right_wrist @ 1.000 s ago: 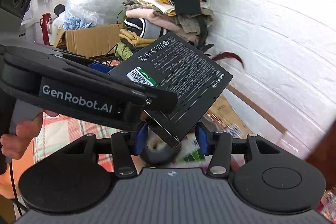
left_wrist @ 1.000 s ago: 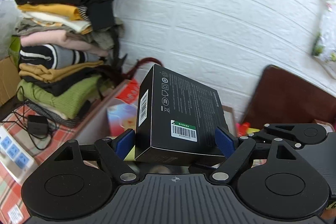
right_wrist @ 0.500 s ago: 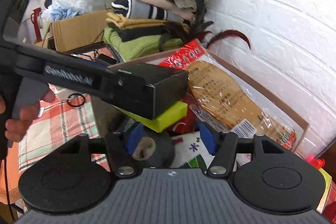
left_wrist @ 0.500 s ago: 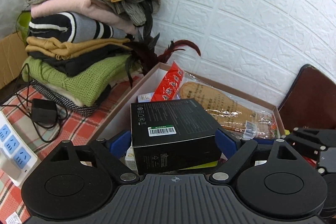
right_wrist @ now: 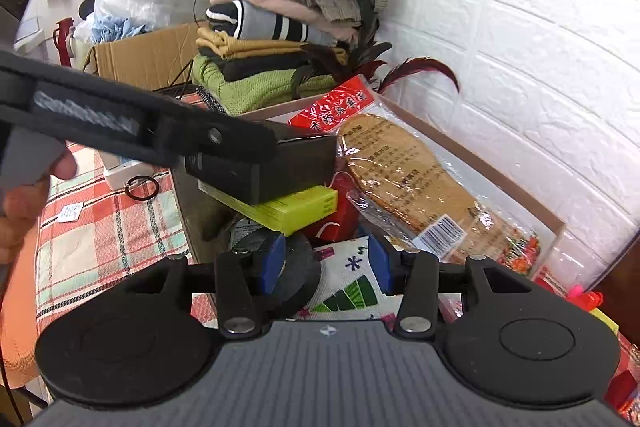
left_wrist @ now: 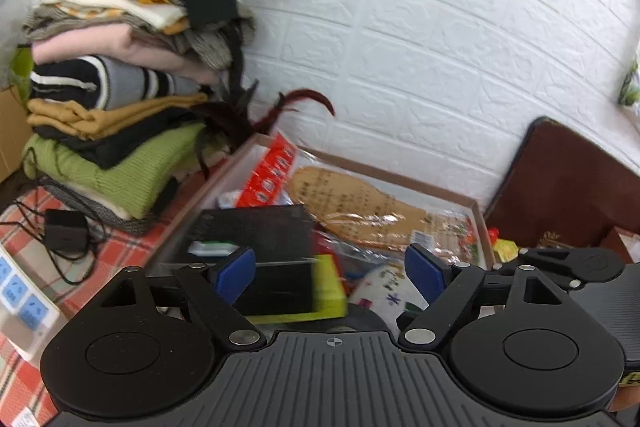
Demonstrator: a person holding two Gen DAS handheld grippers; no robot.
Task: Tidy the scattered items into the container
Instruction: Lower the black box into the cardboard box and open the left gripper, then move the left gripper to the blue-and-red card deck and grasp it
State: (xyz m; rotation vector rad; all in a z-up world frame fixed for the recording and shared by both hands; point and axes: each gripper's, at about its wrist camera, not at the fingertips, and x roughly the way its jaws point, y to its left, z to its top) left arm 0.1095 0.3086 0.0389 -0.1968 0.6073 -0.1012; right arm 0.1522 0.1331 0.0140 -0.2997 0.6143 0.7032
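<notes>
A black box [left_wrist: 268,243] lies in the brown-rimmed cardboard container [left_wrist: 478,227], resting on a yellow-green box [left_wrist: 326,291]. It also shows in the right wrist view [right_wrist: 296,163] above the yellow-green box [right_wrist: 296,209]. My left gripper [left_wrist: 330,267] is open, its blue pads apart, with the black box by its left pad and free of the right one. My right gripper [right_wrist: 324,263] is open and empty over a black tape roll [right_wrist: 296,267] in the container [right_wrist: 520,195].
A packet of insoles [left_wrist: 360,207] and a red packet [left_wrist: 268,171] lie in the container. A tall stack of folded clothes [left_wrist: 120,67] stands left of it. A power strip [left_wrist: 20,299] and charger [left_wrist: 66,231] lie on the plaid cloth. A dark chair back [left_wrist: 568,195] is at the right.
My left gripper lowered the black box into the container, laid it flat on the yellow-green box and opened its jaws. The right gripper stayed open over the tape roll.
</notes>
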